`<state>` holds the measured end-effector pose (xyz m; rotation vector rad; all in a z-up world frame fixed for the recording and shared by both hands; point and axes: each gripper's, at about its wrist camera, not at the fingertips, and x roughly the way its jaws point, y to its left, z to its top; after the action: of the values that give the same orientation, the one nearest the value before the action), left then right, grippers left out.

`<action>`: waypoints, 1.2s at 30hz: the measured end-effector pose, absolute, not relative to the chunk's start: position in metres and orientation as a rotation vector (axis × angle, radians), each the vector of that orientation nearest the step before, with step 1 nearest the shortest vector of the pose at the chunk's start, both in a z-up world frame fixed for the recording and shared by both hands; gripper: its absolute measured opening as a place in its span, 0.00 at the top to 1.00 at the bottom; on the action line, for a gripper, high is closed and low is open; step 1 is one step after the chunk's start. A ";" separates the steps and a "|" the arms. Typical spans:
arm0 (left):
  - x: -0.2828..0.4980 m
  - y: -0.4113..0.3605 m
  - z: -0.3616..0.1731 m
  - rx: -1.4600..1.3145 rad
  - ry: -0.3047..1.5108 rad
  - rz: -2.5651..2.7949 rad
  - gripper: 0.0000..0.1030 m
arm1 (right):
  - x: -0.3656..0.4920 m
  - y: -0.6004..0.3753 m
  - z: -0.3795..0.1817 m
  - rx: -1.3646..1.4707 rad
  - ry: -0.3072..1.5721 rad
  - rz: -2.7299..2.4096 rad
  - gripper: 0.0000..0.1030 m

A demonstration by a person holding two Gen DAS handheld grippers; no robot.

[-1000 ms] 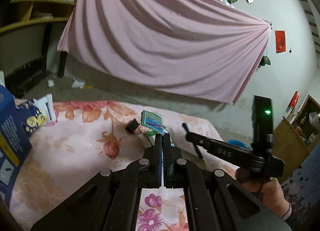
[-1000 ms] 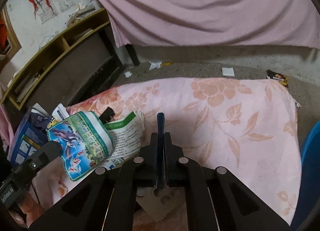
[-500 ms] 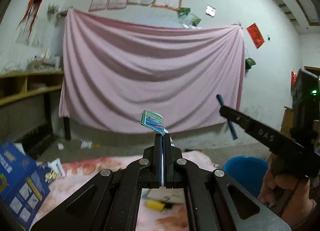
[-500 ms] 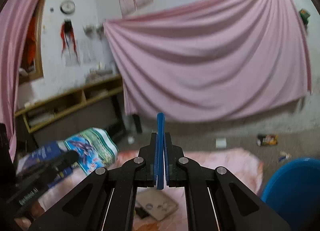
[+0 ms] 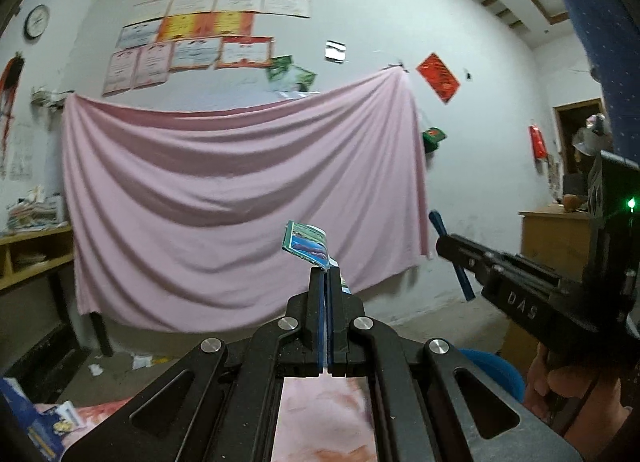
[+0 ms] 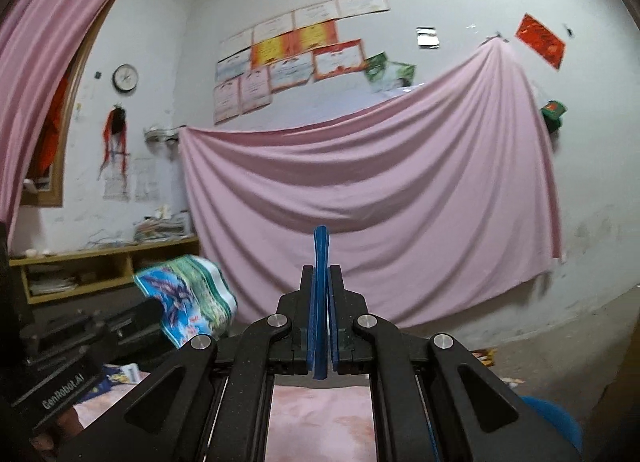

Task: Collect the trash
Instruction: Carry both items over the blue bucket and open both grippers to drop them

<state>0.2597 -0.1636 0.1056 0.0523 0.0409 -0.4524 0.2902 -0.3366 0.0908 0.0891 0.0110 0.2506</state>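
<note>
My left gripper (image 5: 325, 276) is shut on a colourful printed wrapper (image 5: 308, 246), held up in the air in front of the pink curtain; the wrapper also shows in the right wrist view (image 6: 188, 298) at lower left. My right gripper (image 6: 321, 274) is shut with nothing visible between its blue pads, and it shows in the left wrist view (image 5: 450, 254) to the right. A blue bin (image 5: 494, 372) sits low at right, also in the right wrist view (image 6: 554, 418). The floral pink cloth (image 6: 320, 418) lies below both grippers.
A pink curtain (image 5: 240, 213) hangs on the far wall. Wooden shelves (image 6: 104, 266) stand at left. A blue carton (image 5: 28, 422) lies at the lower left. A wooden cabinet (image 5: 554, 238) stands at right. Litter lies on the floor (image 5: 140, 361).
Both grippers have risen and tilted up from the floral cloth toward the wall. The left gripper has lifted the wrapper off the cloth. The right gripper stays shut.
</note>
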 end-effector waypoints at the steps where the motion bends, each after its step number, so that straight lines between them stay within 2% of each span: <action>1: 0.261 -0.174 0.106 0.054 0.043 -0.465 1.00 | 0.289 -0.345 0.090 0.088 0.016 0.236 0.97; 7: 0.271 -0.222 0.104 0.038 0.101 -0.527 1.00 | 0.285 -0.393 0.082 0.116 0.074 0.153 0.97; 13: 0.294 -0.259 0.099 -0.009 0.257 -0.576 1.00 | 0.303 -0.428 0.076 0.155 0.214 0.105 0.97; 24: 0.331 -0.286 0.090 -0.046 0.480 -0.594 1.00 | 0.322 -0.464 0.050 0.223 0.440 0.076 0.97; 36: 0.339 -0.301 0.070 -0.024 0.589 -0.576 1.00 | 0.334 -0.469 0.036 0.252 0.533 0.063 0.95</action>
<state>0.3391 -0.3006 0.0705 -0.0239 0.5890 -0.5760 0.3336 -0.4691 0.0362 0.2524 0.5328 0.0626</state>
